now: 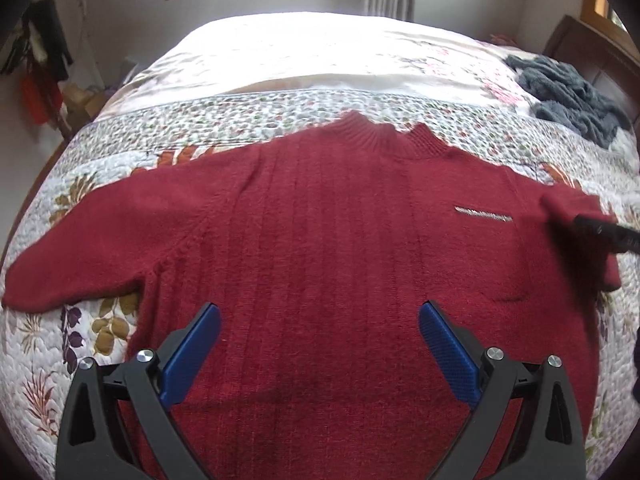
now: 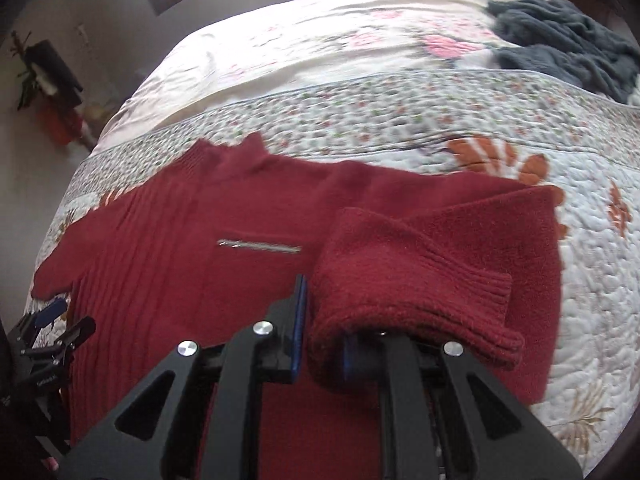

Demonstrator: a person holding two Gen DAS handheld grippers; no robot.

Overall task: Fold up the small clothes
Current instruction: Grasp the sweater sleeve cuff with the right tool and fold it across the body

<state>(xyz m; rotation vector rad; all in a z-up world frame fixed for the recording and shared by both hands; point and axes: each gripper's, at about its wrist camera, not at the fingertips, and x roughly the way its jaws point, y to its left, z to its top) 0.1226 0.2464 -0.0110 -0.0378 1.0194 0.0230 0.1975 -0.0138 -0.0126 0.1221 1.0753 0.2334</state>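
A dark red knitted sweater [image 1: 320, 220] lies face up on the bed, collar pointing away, with a small silver bar [image 1: 484, 214] on its chest. Its left sleeve [image 1: 100, 248] stretches out flat. My left gripper [image 1: 320, 328] hovers open over the lower body of the sweater, nothing between its blue pads. In the right wrist view, my right gripper [image 2: 324, 320] is shut on the other sleeve [image 2: 400, 264], whose cuff is folded in over the sweater [image 2: 168, 264] and drapes over the right finger. The right gripper [image 1: 592, 226] also shows blurred at the left wrist view's right edge.
A floral quilt [image 1: 240, 120] covers the bed, with a pale sheet beyond it. A crumpled grey fleece blanket [image 2: 568, 40] lies at the far right by the wooden headboard [image 1: 580, 44]. Clothes hang on the wall at far left [image 1: 40, 60]. The left gripper [image 2: 60, 316] shows at lower left.
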